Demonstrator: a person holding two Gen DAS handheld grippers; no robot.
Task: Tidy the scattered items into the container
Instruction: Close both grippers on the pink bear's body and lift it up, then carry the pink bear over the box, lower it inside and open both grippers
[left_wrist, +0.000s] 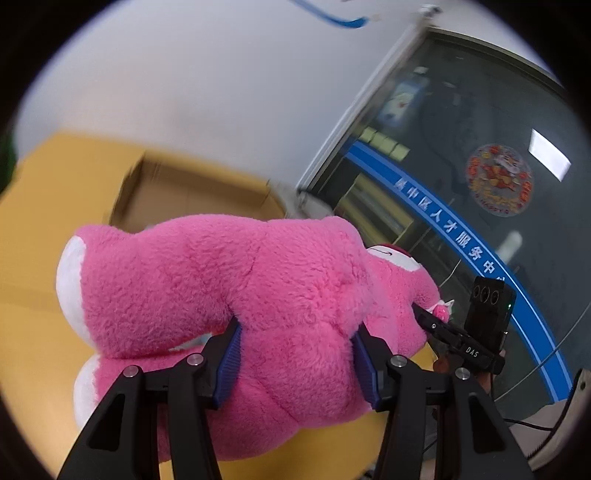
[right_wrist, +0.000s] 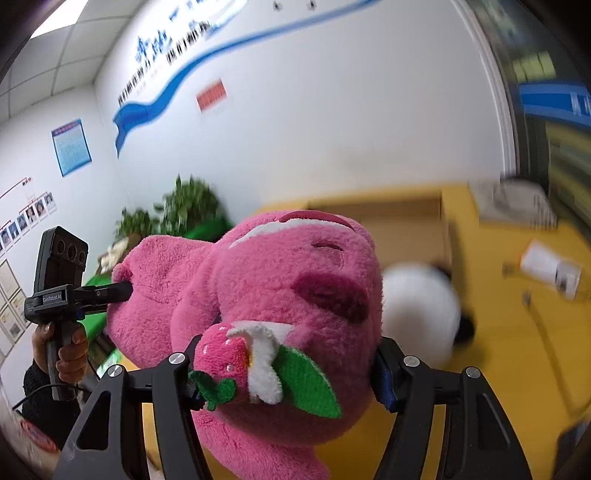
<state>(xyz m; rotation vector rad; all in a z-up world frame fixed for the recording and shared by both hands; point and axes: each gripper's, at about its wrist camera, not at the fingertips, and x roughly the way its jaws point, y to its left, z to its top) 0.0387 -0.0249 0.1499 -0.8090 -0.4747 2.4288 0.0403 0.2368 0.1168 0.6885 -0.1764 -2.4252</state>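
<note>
Left wrist view shows the left gripper (left_wrist: 295, 354) clamped on the lower body of the pink plush bear (left_wrist: 229, 291), its blue-padded fingers (left_wrist: 229, 363) sunk into the fur on either side of a thick fold near the legs. Beyond the bear, the open cardboard box (left_wrist: 192, 195) sits on the yellow table (left_wrist: 33, 258), and the bear hangs in the air on the near side of that box, clear of the tabletop. At the bear's far end the right gripper reaches in from the right. In the right wrist view the right gripper (right_wrist: 288, 373) pinches the bear's head end, with one finger hidden behind the small strawberry trim (right_wrist: 225, 358) and the other pressed into the cheek. Past the bear's head lies a black-and-white plush (right_wrist: 421, 314) on the table, with a white cup (right_wrist: 550, 269) farther off and a green plant (right_wrist: 184, 210) behind the bear.

Judging from this, the toy is mid-carry toward the box, and the risks come from its bulk and softness. Fur compresses and slides, so either pinch could slip if the two hands drift apart or twist. The bear looks about as long as the box opening, so a leg or the head could catch the rim and push the light carton along the table. Blur suggests fast motion, which would make both faults likelier.
</note>
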